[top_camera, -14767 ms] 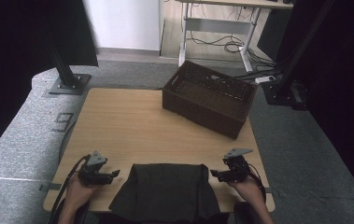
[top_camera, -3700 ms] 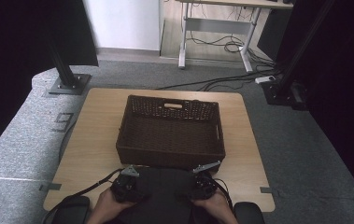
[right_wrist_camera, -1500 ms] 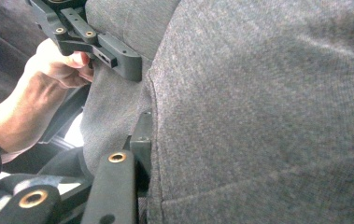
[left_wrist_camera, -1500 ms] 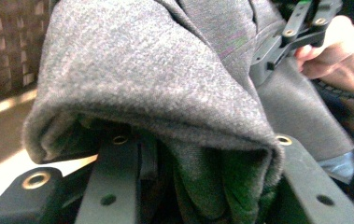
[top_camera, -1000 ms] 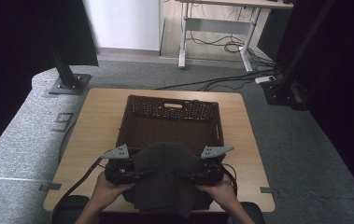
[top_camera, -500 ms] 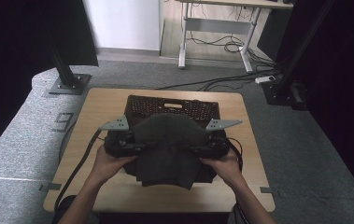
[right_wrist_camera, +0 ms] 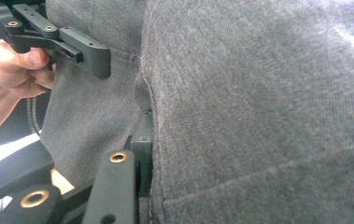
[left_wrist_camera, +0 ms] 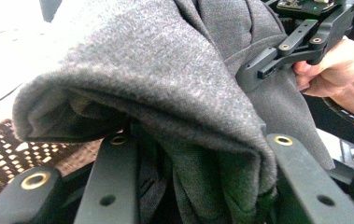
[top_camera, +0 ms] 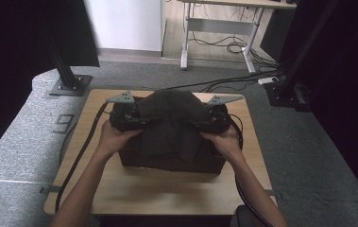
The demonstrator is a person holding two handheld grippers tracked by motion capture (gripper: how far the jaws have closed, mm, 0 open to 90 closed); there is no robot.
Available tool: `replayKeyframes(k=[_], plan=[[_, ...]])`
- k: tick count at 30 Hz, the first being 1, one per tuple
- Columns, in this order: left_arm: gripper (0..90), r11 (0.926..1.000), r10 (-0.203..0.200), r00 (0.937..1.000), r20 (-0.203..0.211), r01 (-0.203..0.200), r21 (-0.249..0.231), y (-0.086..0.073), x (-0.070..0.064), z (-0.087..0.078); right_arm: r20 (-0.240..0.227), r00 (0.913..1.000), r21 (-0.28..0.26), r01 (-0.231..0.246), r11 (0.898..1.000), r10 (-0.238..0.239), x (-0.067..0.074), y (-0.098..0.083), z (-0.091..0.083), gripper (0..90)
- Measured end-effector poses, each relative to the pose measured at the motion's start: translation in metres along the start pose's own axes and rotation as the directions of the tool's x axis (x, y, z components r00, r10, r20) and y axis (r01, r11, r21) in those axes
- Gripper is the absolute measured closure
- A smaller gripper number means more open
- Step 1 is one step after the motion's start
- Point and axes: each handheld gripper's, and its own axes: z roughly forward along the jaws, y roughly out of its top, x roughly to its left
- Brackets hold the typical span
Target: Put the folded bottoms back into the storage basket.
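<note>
A folded dark grey garment hangs between my two grippers, above a dark brown woven basket on the wooden table. My left gripper is shut on the garment's left side and my right gripper on its right side. In the left gripper view the thick folded cloth bulges between that gripper's jaws, with the basket weave below and the right gripper beyond. In the right gripper view the cloth covers one jaw of that gripper, and the left gripper grips the far side.
The basket takes up the table's middle and a bare wooden strip runs along the near edge. Black stand bases sit on the grey carpet beside the table. A desk frame with loose cables stands behind.
Both grippers have carried the garment up and away from the table's near edge. It now hangs over the basket and hides most of it.
</note>
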Motion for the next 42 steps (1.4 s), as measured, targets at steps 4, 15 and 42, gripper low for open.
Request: replayKeyframes(k=[4,15,42], plan=[[61.5,0.9999,-0.003,1.0,-0.004,0.003,0.011,0.005,0.017,0.01,0.025,0.9997,0.0,-0.003,1.0,0.003,-0.014,0.005,0.008,57.0],[61.2,0.9963,-0.022,0.999,-0.04,0.025,0.082,-0.01,0.058,0.042,0.101,0.9943,0.048,-0.04,0.998,0.035,-0.049,-0.004,0.043,56.9],[61.3,0.9224,-0.111,0.987,-0.117,0.146,0.358,-0.054,0.072,0.106,0.208,0.9649,0.289,-0.217,0.933,0.16,-0.079,-0.058,0.086,66.3]])
